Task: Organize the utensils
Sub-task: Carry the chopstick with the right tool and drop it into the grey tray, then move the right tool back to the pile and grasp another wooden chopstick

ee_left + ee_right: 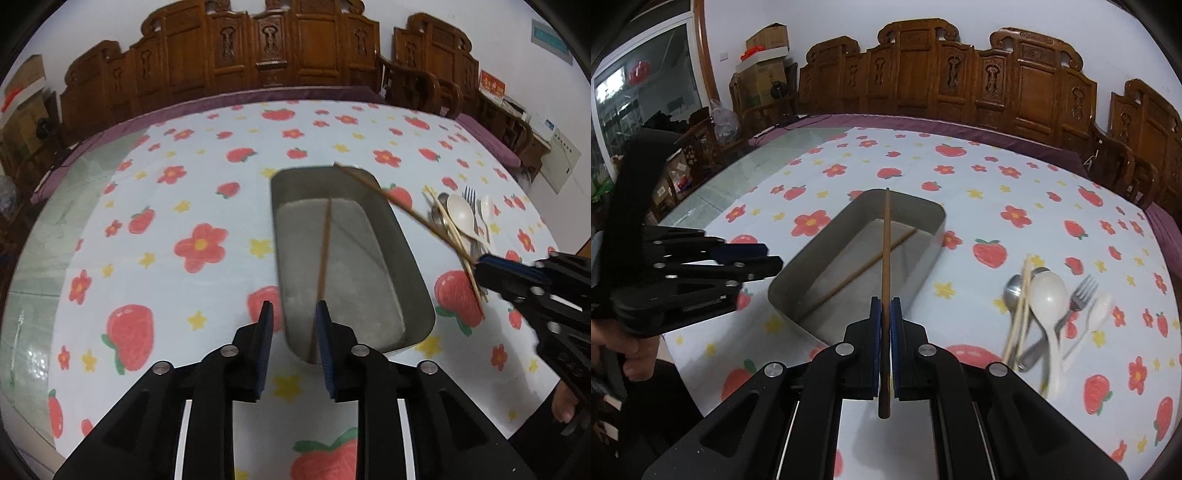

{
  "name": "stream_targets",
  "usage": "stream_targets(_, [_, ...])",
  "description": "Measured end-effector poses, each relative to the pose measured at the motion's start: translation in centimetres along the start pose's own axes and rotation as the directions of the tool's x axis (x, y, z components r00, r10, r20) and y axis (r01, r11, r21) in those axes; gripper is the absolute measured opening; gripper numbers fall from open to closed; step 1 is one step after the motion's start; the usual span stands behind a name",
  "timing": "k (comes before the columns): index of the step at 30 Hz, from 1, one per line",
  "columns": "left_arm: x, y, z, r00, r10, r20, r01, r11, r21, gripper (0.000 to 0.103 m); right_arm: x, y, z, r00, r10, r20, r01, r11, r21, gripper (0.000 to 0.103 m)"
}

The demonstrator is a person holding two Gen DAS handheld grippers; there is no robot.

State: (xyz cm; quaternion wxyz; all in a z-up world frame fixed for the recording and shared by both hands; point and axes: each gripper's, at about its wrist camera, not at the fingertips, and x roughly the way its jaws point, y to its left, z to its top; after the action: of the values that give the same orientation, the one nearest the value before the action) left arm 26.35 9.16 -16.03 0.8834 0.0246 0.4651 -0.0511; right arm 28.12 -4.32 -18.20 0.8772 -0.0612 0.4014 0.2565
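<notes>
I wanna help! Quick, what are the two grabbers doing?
Left gripper: open, holding nothing.
Right gripper: closed on a brown chopstick.

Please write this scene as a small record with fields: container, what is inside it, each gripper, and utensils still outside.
container: metal tray, on the strawberry tablecloth
inside tray: one brown chopstick, lying along the floor
left gripper: open, nothing held, over the tray's near end
right gripper: shut on second brown chopstick, tip above the tray
still outside: pale chopsticks, metal spoon, white spoon, fork, small white spoon, piled right of tray
</notes>
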Motion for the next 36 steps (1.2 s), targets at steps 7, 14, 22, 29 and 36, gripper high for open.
stream_targets(7, [-2.3, 2.5, -0.3, 0.997, 0.025, 0.067, -0.022, 0.999, -0.040, 0.064, 3.1, 0.7, 1.4, 0.999, 0.031, -0.042, -0.028, 0.998, 0.062, 0.006])
stream_targets(14, [-3.0, 4.3, -0.5, 0.993, 0.059, 0.100, -0.051, 0.996, -0.076, 0.088, 6.1, 1.5, 2.5, 0.995, 0.020, -0.096, -0.011, 0.996, 0.093, 0.006])
stream_targets(22, [-3.9, 5.0, -0.3, 0.990, 0.068, 0.126, -0.056, 0.994, -0.093, 0.088, 8.9, 1.8, 2.6, 0.989, 0.037, -0.143, -0.018, 0.991, 0.135, 0.006])
stream_targets(29, [-4.3, 4.7, -0.2, 0.989, 0.066, 0.135, -0.054, 0.995, -0.089, 0.088, 9.2, 2.1, 2.4, 0.988, 0.076, -0.133, -0.058, 0.989, 0.138, 0.009])
stream_targets(36, [-4.9, 3.5, -0.2, 0.987, 0.062, 0.152, -0.052, 0.996, -0.068, 0.088, 6.2, 1.6, 2.3, 0.993, 0.096, -0.067, -0.089, 0.992, 0.091, 0.009])
